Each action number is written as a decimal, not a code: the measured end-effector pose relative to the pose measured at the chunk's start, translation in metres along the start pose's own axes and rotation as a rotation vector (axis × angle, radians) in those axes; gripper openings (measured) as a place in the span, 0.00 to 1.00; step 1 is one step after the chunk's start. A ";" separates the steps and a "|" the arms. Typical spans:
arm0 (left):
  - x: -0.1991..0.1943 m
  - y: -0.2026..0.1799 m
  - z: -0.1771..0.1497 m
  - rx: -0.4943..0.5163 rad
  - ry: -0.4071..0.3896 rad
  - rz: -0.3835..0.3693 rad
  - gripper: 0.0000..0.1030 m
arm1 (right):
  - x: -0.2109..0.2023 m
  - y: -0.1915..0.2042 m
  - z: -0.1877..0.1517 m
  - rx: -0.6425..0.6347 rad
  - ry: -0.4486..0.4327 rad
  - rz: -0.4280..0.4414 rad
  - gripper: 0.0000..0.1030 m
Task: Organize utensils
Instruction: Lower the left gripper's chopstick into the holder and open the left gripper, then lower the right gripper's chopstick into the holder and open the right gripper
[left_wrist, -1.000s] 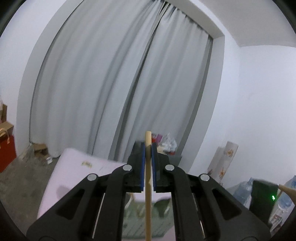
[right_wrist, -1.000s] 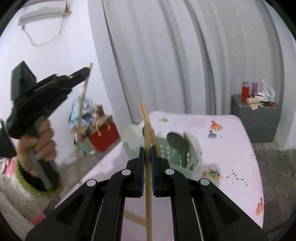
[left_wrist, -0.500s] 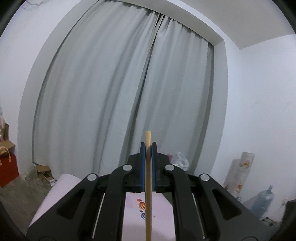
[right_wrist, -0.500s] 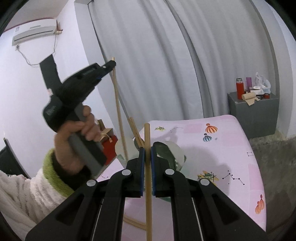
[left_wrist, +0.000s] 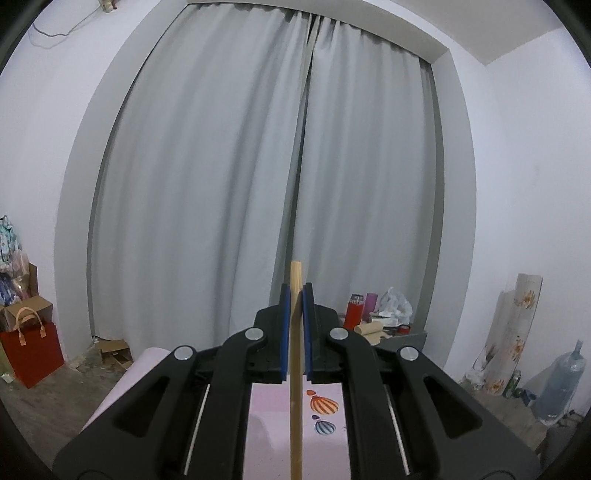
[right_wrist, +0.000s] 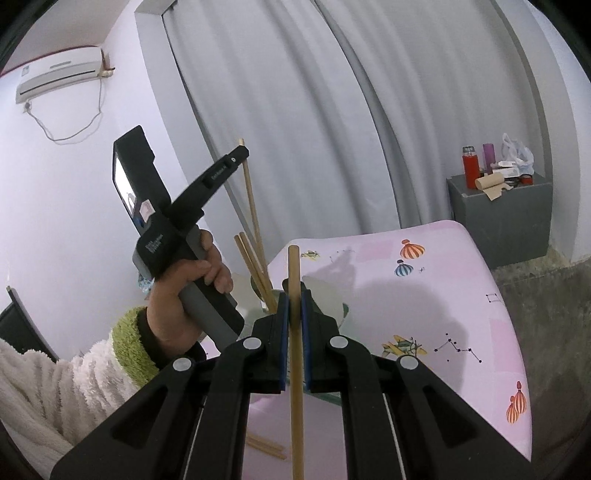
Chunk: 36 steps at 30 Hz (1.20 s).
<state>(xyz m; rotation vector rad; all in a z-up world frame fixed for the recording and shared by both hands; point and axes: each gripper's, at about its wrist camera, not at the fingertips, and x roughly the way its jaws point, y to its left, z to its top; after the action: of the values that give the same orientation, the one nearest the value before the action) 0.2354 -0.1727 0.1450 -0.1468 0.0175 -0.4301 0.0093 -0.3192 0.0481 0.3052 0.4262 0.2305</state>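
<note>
While clamped on upright chopsticks, both hand-held grippers: right (right_wrist: 294, 314) just above holder (right_wrist: 334, 308), left (right_wrist: 242, 153) farther, raised.

pink table (right_wrist: 461, 295) with balloon prints, pale green utensil holder (right_wrist: 332, 295) standing on it, loose chopsticks (right_wrist: 266, 446) lying near the front edge

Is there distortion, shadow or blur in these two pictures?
Left wrist view: fisheye bends the curtain outward, corners are black, the chopstick in the tongs looks sharp. Right wrist view: same bending, soft dark shadows fall on the pink tablecloth; light is flat, no glare.
</note>
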 end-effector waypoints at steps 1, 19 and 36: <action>0.002 -0.002 -0.002 0.002 0.007 -0.001 0.05 | 0.000 -0.001 0.000 0.001 0.001 -0.001 0.07; -0.009 0.004 -0.007 0.022 0.071 -0.007 0.45 | -0.003 0.004 -0.004 0.003 0.007 -0.001 0.07; -0.094 0.039 -0.018 0.056 0.349 0.039 0.81 | -0.003 0.025 0.008 -0.033 -0.021 0.024 0.07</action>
<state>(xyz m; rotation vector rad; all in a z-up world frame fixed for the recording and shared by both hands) 0.1650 -0.1006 0.1198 -0.0147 0.3501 -0.4130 0.0058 -0.2991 0.0643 0.2799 0.3974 0.2572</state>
